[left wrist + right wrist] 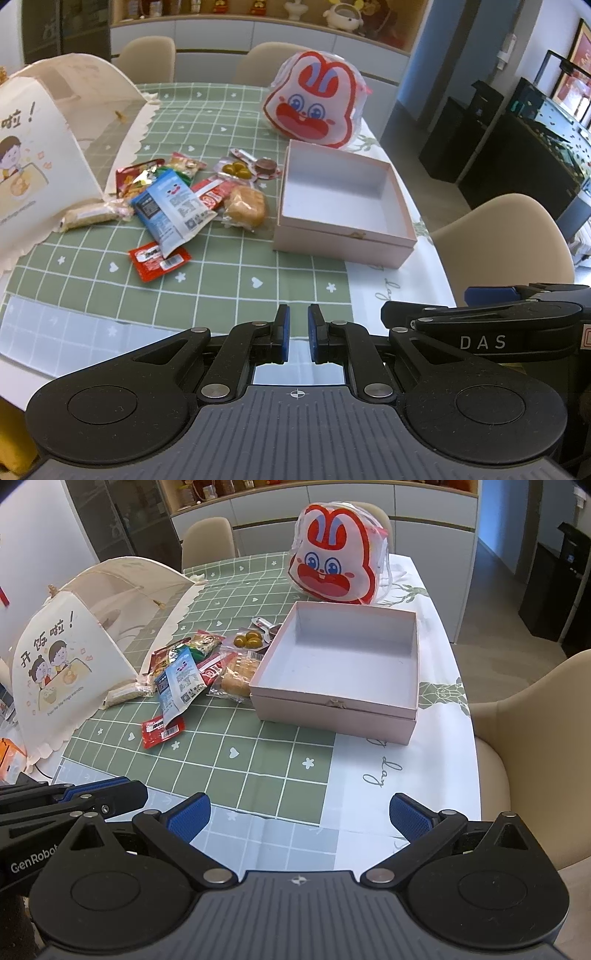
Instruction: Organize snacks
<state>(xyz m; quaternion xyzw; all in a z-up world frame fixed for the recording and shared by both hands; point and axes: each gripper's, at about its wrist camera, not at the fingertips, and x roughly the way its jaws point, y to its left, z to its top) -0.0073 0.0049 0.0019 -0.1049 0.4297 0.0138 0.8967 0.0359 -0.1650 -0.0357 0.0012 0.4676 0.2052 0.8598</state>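
A pile of wrapped snacks lies on the green checked tablecloth: a blue and white packet [173, 206] [181, 683], a red sachet [159, 260] [162, 731], a bread bun in clear wrap [245, 208] [236, 675] and a pack of green olives [236, 170] [249, 639]. To their right stands an open, empty pink box [343, 236] [332, 709]. My left gripper [298, 325] hovers near the table's front edge, shut with nothing between its blue pads. My right gripper [299, 812] is beside it, jaws wide open and empty. Both are well short of the snacks.
A rabbit-face bag [314, 103] [336, 568] stands behind the box. A cream mesh food cover [44, 147] [74, 646] sits at the left, touching the snack pile. Beige chairs [509, 236] [535, 746] flank the table on the right and far side.
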